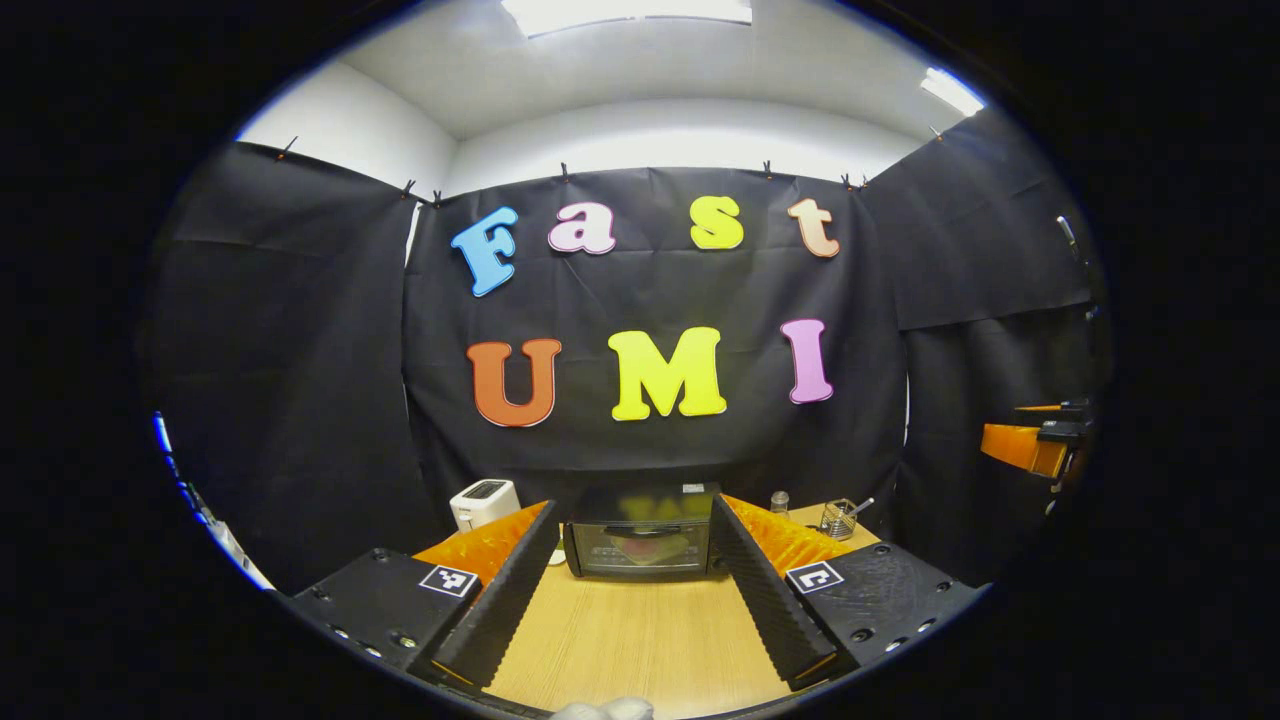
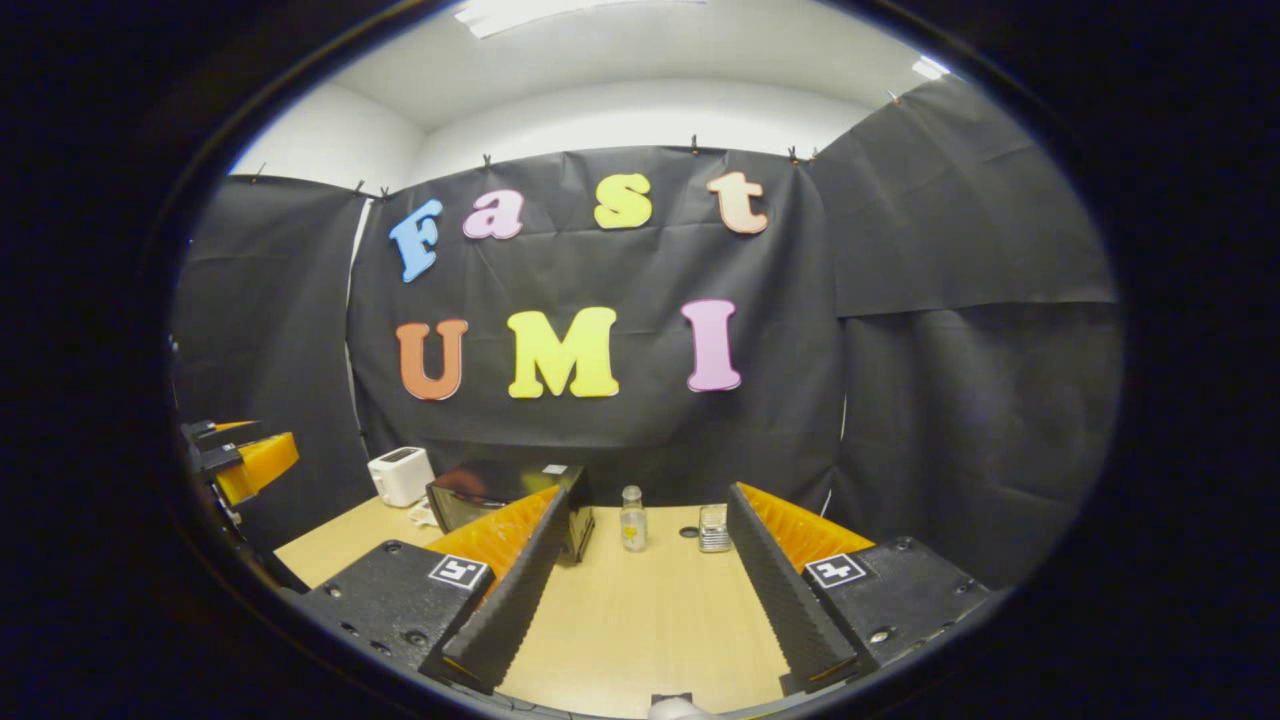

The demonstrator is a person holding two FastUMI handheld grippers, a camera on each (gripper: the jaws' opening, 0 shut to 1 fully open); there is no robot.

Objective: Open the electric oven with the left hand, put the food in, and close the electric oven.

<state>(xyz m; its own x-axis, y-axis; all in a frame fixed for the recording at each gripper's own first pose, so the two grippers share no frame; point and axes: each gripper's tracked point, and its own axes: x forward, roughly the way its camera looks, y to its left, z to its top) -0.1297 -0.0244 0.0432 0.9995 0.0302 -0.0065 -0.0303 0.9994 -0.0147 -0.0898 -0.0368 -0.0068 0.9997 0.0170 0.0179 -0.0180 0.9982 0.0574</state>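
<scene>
Left gripper [image 1: 640, 590] is spread wide with nothing between its fingers [image 1: 505, 590], hanging above the table [image 1: 640, 640]. Through the gap I look straight at the oven [image 1: 640, 545], which sits at the far edge of the table against the wall cloth. Its door looks shut, and through the glass I make out something reddish, too blurred to name. To the oven's left I see a white toaster [image 1: 483, 502]. To its right stand a small bottle [image 1: 779, 502] and a wire holder [image 1: 840, 518] with a utensil sticking out of it. At the right edge of this view I catch part of the other gripper, well apart from the table items.

Right gripper [image 2: 640, 590] is also spread wide and holds nothing, and it too hangs over the table [image 2: 650, 620]. From here I see the oven [image 2: 500, 495] off to the left, partly behind my left-hand finger [image 2: 510, 590], with the toaster [image 2: 400, 475] just beyond it. Between the fingers, farther back, I see the bottle [image 2: 632, 520], a small dark round thing [image 2: 688, 532] on the table beside it, and the holder [image 2: 714, 528]. Part of the left gripper shows at the left edge of this view, raised and well clear of the oven.
</scene>
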